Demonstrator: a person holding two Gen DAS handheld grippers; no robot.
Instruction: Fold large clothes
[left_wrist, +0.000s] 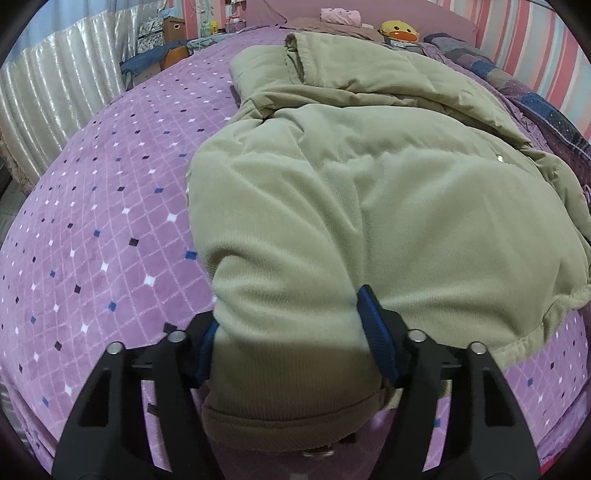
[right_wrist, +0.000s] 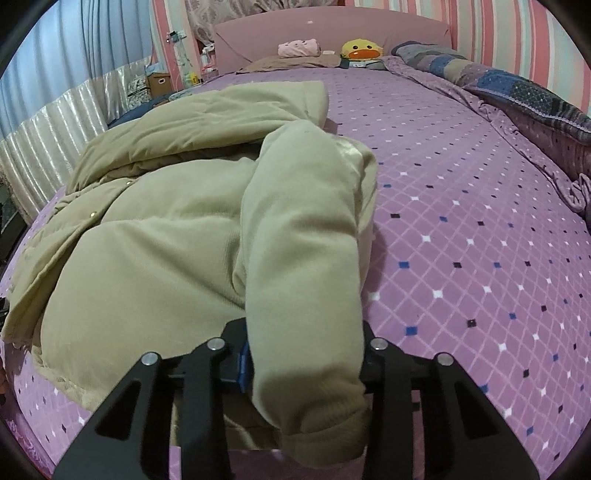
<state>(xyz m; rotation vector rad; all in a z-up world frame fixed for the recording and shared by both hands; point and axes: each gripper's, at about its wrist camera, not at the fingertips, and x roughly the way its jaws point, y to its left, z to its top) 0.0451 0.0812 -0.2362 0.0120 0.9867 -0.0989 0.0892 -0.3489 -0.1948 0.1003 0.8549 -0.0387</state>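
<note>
A large khaki padded jacket (left_wrist: 369, 192) lies on a bed covered with a purple sheet (left_wrist: 92, 229) that has a pattern of small white, blue and dark diamonds. The jacket rests across the middle of the bed, with its collar end toward the pink headboard (right_wrist: 332, 33) and its sleeves toward the cameras. The left claw (left_wrist: 288, 354) pinches one sleeve (left_wrist: 280, 288) near the cuff: the blue pads (left_wrist: 376, 332) press against both sides of the thick fabric, and the ribbed cuff hangs down below them. The right claw (right_wrist: 303, 354) pinches the other sleeve (right_wrist: 306, 236) in the same manner; this sleeve lies over the front of the jacket and its cuff sits between the black fingers, with one blue pad visible at the left side. A small metal snap (right_wrist: 93, 213) shows on the front edge of the jacket. At the head of the bed there are a yellow duck plush toy (right_wrist: 360, 50), a pink folded cloth (right_wrist: 299, 48) and a brown pillow (right_wrist: 291, 62). A dark patchwork quilt (right_wrist: 517, 92) lies bunched along the striped wall. Pale curtains (left_wrist: 48, 96) hang at the other side of the bed.
</note>
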